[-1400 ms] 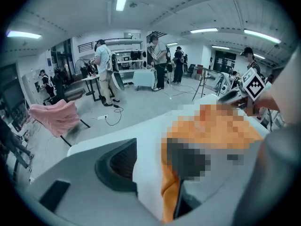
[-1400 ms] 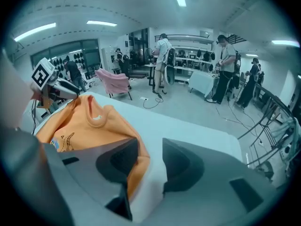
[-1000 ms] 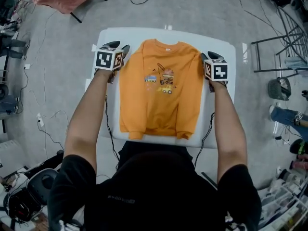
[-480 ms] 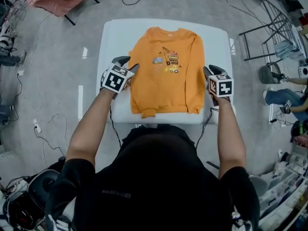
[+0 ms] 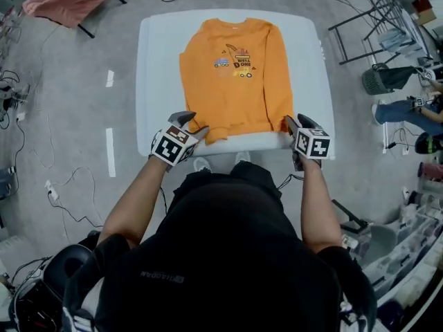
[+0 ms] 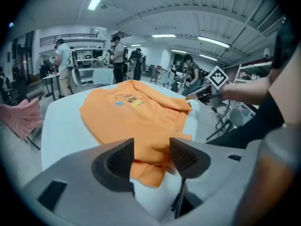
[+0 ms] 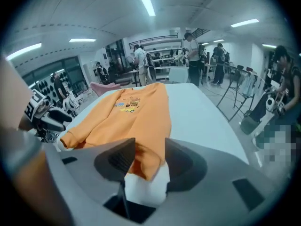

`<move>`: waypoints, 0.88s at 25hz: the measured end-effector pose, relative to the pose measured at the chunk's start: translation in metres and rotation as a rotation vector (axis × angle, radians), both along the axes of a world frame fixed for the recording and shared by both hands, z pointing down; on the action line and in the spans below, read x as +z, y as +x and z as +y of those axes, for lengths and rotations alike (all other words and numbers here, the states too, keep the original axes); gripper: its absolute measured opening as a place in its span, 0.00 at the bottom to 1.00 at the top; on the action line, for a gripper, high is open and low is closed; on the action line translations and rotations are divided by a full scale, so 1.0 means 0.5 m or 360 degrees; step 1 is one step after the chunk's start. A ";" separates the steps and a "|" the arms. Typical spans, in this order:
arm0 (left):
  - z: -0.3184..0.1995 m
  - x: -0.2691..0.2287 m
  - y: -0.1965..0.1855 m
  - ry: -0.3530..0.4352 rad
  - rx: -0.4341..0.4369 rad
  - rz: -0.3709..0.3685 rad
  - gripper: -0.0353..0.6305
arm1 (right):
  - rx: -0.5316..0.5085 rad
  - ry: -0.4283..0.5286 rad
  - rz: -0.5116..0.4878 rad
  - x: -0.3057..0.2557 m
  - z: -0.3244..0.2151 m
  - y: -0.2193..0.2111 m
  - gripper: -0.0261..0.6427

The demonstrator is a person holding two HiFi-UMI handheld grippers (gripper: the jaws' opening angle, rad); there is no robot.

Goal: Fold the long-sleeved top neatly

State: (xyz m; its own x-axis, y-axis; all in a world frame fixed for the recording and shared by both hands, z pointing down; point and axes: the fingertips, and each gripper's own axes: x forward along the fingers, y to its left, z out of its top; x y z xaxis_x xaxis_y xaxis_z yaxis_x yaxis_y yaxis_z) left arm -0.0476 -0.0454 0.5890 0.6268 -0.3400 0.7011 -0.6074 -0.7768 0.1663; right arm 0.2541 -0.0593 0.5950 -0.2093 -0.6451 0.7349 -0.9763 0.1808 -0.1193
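The one left gripper (image 5: 193, 124) stands at the near-left edge of the smooth white table (image 5: 156, 68). Its jaws are apart around a hem corner of the single orange long-sleeved top (image 5: 232, 88), with the pads not pressing. The soft top lies flat and front-up in the table's middle, both sleeves laid along its sides. Its chest print (image 5: 237, 62) of small vehicles reads "WELL DONE". The one right gripper (image 5: 297, 123), at the table's near-right edge, has just been opening its jaws, and a sleeve's cuff lies loose between them.
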 end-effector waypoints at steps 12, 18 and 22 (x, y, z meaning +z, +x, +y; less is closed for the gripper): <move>0.089 0.007 0.103 0.0152 0.0139 -0.0226 0.45 | -0.0572 -0.0003 0.0429 0.028 0.043 -0.025 0.36; 0.106 0.017 0.094 0.0176 -0.0085 -0.0276 0.45 | -0.0809 0.0068 0.0600 0.041 0.068 -0.031 0.28; 0.106 0.049 0.092 0.0177 -0.0181 -0.0415 0.44 | -0.0836 0.0074 0.0645 0.056 0.058 -0.023 0.23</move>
